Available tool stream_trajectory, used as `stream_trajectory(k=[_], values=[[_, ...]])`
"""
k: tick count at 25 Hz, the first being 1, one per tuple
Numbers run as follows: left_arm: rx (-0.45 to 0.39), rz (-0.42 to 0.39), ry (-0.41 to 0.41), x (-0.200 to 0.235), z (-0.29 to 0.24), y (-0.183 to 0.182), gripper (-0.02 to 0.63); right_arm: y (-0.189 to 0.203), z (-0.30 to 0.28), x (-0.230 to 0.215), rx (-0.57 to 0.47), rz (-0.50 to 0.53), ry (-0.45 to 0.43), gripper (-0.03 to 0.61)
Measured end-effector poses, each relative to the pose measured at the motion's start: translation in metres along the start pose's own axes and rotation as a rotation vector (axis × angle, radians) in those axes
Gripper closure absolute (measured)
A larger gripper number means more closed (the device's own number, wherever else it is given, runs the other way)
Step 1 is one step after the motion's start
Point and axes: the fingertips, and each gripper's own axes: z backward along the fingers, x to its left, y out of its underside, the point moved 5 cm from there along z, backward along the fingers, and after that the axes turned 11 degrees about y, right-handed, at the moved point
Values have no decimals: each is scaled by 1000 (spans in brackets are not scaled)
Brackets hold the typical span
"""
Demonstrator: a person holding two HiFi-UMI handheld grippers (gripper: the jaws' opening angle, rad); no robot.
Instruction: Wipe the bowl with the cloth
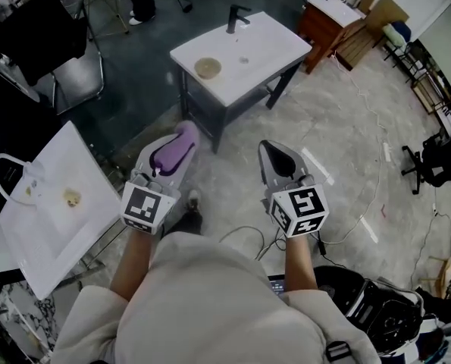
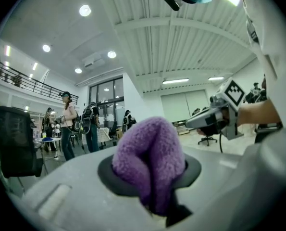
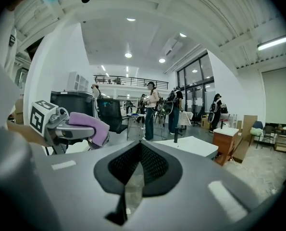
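Note:
A small tan bowl [image 1: 208, 68] sits on a white table [image 1: 267, 48] far ahead of me, next to a black faucet [image 1: 233, 19]. My left gripper [image 1: 184, 135] is held in the air, well short of the table, and is shut on a purple cloth [image 1: 173, 152]. In the left gripper view the fluffy cloth [image 2: 150, 153] bulges up between the jaws. My right gripper [image 1: 270, 149] hovers beside the left one, its jaws shut with nothing between them. The right gripper view shows the cloth [image 3: 89, 124] at its left and the white table [image 3: 195, 146] ahead.
A white bag with a handle [image 1: 54, 211] lies on a surface at my left. Black chairs [image 1: 73, 70] stand behind it. A wooden cabinet [image 1: 327, 23] is at the back right and an office chair [image 1: 436, 161] at the right. Cables cross the floor. Several people [image 3: 151, 107] stand far off.

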Motion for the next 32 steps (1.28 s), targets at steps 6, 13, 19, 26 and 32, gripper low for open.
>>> stream_trajectory(k=[6,13,19,26,32], values=[[1,-7,8,72,-41,1,502,-15,-79,-19,21,11,24,572],[6,25,8,141,-81,14,502,-30,-161,-33,62,55,26,572],[1,58,13,193,-107,27,502,-35,-217,-41,93,79,43,572],[8,79,29,239,-129,43,502,-35,-270,-44,140,103,45,572],[25,105,19,272,-140,57,502,-24,-311,-42,193,111,38,571]])
